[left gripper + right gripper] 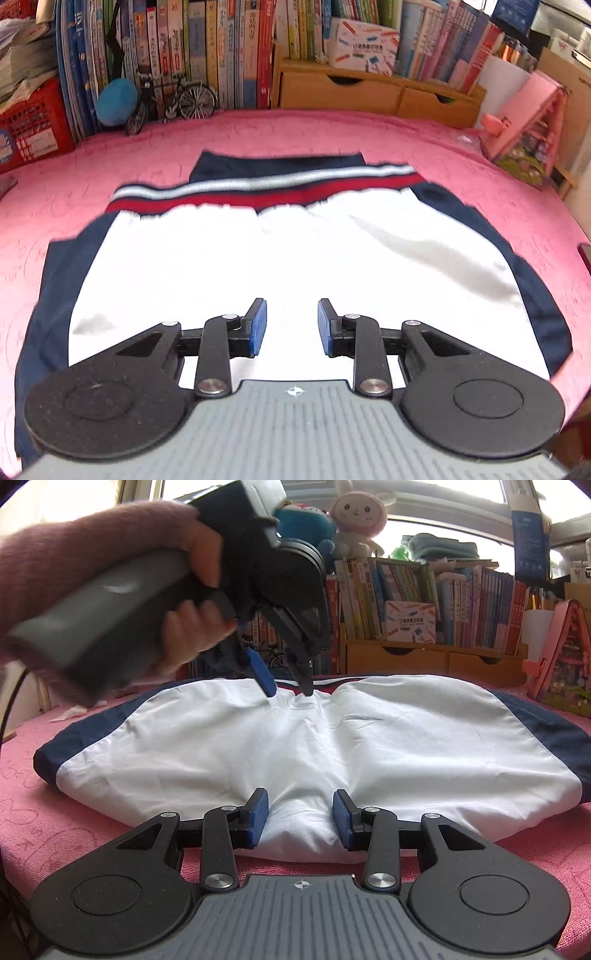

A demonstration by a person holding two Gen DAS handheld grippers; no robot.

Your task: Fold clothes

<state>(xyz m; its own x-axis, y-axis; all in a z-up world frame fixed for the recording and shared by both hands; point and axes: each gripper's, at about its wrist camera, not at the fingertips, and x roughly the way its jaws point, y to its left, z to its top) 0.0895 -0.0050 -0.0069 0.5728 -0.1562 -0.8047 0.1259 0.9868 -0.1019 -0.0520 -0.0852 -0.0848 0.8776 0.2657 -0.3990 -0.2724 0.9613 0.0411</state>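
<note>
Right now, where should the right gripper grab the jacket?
The near white fold of the jacket, from the table's near edge, low and level. The cloth already bulges between the right gripper's open jaws, likely thick enough to pinch.

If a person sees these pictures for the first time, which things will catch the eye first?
First the white, navy-sided garment with its red and white striped band, spread on the pink cover. Next the left tongs, open, tips down on the cloth at its far middle, while the right tongs stand open around the near white edge. Behind, crowded books and a pink rabbit plush.
</note>
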